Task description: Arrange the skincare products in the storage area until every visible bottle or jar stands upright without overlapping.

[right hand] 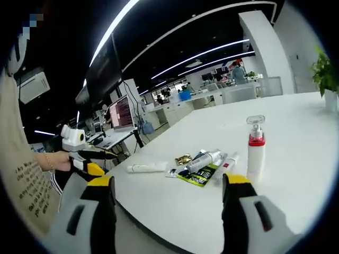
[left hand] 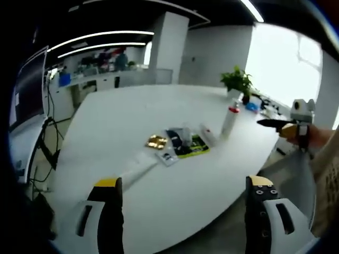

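On the white table (left hand: pixel 132 116) the skincare products lie in a loose cluster. A white pump bottle (left hand: pixel 230 120) (right hand: pixel 256 148) with a red band stands upright. Beside it lie a clear bottle (right hand: pixel 204 160), a green-and-yellow packet (left hand: pixel 193 146) (right hand: pixel 201 175), a gold jar (left hand: pixel 156 141) (right hand: pixel 184 159) and a white tube (right hand: pixel 147 168) on its side. My left gripper (left hand: pixel 185 185) is open, short of the table's near edge, holding nothing. My right gripper (right hand: pixel 169 182) is also open and empty, off the table's edge. In each view the other gripper (left hand: pixel 275 123) (right hand: pixel 98 154) shows, held in a hand.
A potted plant (left hand: pixel 238 82) (right hand: pixel 326 74) stands at the table's far side with small items near it. A monitor (right hand: pixel 121 114) and office desks sit beyond the table. The person's patterned sleeve (left hand: pixel 326 174) is at the right.
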Motion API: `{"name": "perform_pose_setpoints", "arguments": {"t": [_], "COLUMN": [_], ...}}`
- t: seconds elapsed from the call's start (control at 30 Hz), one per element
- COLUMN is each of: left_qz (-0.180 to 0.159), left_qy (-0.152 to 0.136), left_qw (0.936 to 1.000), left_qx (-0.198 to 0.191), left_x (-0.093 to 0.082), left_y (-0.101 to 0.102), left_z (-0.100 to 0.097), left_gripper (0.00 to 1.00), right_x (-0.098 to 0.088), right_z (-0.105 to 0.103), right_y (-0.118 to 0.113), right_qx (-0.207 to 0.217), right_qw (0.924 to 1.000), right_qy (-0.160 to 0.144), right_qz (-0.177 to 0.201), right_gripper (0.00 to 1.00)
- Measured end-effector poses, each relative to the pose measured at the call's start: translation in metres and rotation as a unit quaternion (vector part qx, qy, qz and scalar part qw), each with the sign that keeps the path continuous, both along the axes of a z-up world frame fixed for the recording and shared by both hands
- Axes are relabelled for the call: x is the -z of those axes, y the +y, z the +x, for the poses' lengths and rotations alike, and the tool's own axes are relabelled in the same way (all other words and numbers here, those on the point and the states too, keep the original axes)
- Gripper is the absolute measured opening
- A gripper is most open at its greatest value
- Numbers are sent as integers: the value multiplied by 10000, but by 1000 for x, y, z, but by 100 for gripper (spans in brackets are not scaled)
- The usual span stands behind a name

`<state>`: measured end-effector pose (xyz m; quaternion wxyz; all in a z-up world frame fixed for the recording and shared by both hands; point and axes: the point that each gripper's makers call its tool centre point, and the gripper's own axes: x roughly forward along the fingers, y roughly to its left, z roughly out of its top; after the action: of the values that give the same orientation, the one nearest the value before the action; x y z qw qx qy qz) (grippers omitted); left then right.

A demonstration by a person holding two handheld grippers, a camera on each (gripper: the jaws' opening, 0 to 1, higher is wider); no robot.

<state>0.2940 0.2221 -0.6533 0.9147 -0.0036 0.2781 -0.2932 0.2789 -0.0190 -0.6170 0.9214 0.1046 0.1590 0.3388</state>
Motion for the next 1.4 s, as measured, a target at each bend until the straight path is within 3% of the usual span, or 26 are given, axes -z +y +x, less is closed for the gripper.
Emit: {"name": "perform_pose_setpoints", "arguments": {"t": [0.13,0.27,0.37,0.53,0.8,0.97,1.13,1.4], "left_qz": [146,634,725,1135,1739,2012,2226,2500], "left_qy": [31,373,900,1127,1287,1503,1508,1527], "left_qw": [9998,9967,9927,9857,9732,9639,9575,9460], "left_qx": [103,350,334,531,785,887,1044,1386], "left_x": [9,36,52,69,92,107,111,113], "left_y": [2,10,17,27,45,53,54,57], "left_z": [11,15,21,43,80,83,89,100], "left_gripper": [92,91,91,92,89,87,82,59], "right_x": [0,1,3,6,11,11,13,15], "right_z": [0,0,0,1,2,3,4,5], "right_y": [0,-1,-2,-4,-3,-5,-7,-9], "right_qx": [21,43,51,71,65,144,193,254], "right_qw": [10000,10000,10000,9999,9997,9996,9994,9991], "right_qy": [7,13,33,110,190,209,234,257], "right_qz": [-9,-4,-12,-9,-136,-141,-169,-232], "right_gripper": [82,82,82,81,80,80,80,79]}}
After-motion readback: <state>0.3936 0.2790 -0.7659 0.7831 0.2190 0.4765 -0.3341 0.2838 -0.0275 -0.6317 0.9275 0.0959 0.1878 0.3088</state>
